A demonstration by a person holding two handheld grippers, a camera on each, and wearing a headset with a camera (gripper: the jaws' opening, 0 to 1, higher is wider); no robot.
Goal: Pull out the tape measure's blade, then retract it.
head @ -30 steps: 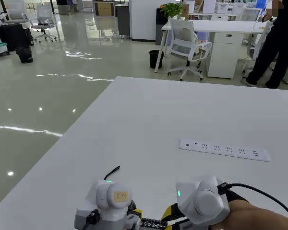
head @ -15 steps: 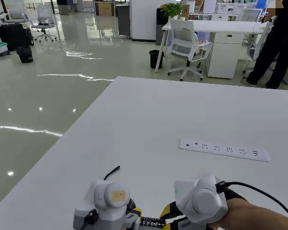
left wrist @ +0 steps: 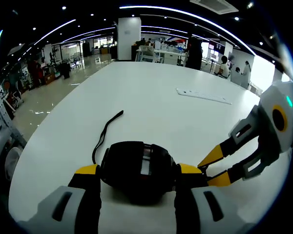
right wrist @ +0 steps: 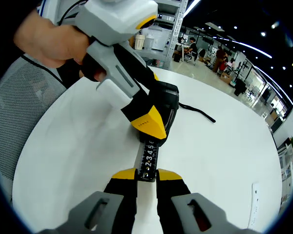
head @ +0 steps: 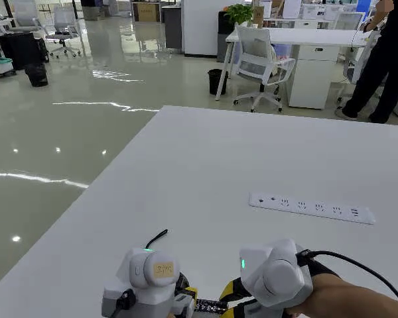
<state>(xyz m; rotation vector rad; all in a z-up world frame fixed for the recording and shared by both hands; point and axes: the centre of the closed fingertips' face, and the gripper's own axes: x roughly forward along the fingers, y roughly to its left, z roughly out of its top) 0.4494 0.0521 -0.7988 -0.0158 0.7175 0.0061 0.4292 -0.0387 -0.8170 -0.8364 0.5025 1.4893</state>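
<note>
The black tape measure (left wrist: 139, 168) rests on the white table (head: 219, 159), and my left gripper (left wrist: 138, 171) is shut on its case from both sides. Its black wrist strap (left wrist: 106, 135) trails off across the table. A short length of the blade (right wrist: 149, 158), with printed numbers, runs out of the case (right wrist: 163, 105). My right gripper (right wrist: 147, 174) is shut on the blade's end. In the head view both grippers sit at the near table edge, the left gripper (head: 184, 297) facing the right gripper (head: 231, 295), with the blade (head: 209, 306) between them.
A white power strip (head: 312, 207) lies on the table farther out to the right. Beyond the table's far edge are a shiny floor, a desk with an office chair (head: 259, 63), and a person standing at the far right (head: 385, 53).
</note>
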